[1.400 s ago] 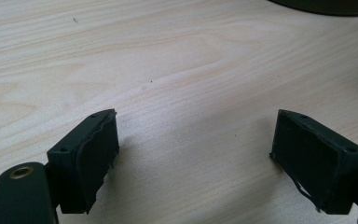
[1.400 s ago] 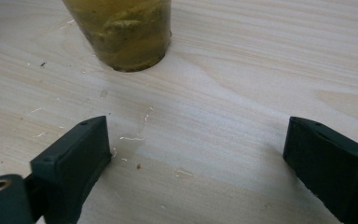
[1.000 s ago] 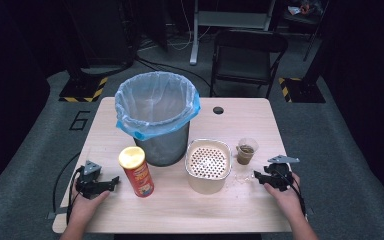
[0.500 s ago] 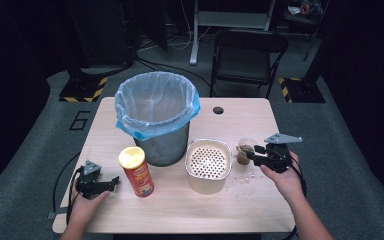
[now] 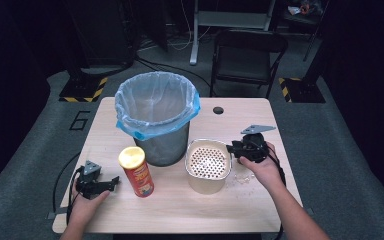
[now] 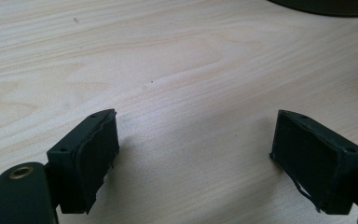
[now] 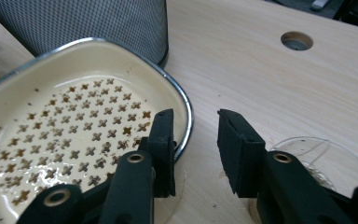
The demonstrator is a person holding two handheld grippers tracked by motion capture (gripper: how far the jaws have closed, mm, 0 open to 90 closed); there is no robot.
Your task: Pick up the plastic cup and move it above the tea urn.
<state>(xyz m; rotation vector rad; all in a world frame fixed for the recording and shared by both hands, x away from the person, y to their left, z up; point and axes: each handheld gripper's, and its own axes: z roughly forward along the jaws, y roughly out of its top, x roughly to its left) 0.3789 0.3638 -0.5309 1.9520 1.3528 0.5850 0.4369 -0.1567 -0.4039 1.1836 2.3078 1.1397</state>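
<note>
Since the earlier frames the right gripper (image 5: 231,148) has come inward and upward from the table's 4 o'clock edge, and it now hangs beside the 3 o'clock rim of the cream perforated pan (image 5: 205,186). That is over the spot where the clear cup stood. Its fingers have just been closing and now stand a narrow gap apart. In the right gripper view (image 7: 196,149) only bare wood shows between them. The clear cup (image 7: 319,161) lies just under and behind the right-hand finger there (whether that finger touches the rim I cannot tell). The pan's metal rim (image 7: 187,114) passes close behind the other finger.

The left gripper (image 5: 111,183) has not shifted. It rests on the table (image 5: 180,212) at about 8 o'clock, with the person's hand around it. Its fingers (image 6: 91,158) are spread wide with nothing but tabletop between them.

At the centre of the table sits the pan, and the mesh bin (image 5: 162,149) with its blue liner stands just behind it toward 11 o'clock. The red chip can (image 5: 137,175) stands upright at 7 o'clock of the bin, near the left gripper but apart from it. A few crumbs (image 5: 242,178) lie on the wood at 4 o'clock of the pan, and a round hole (image 5: 218,110) marks the tabletop at 1 o'clock.
</note>
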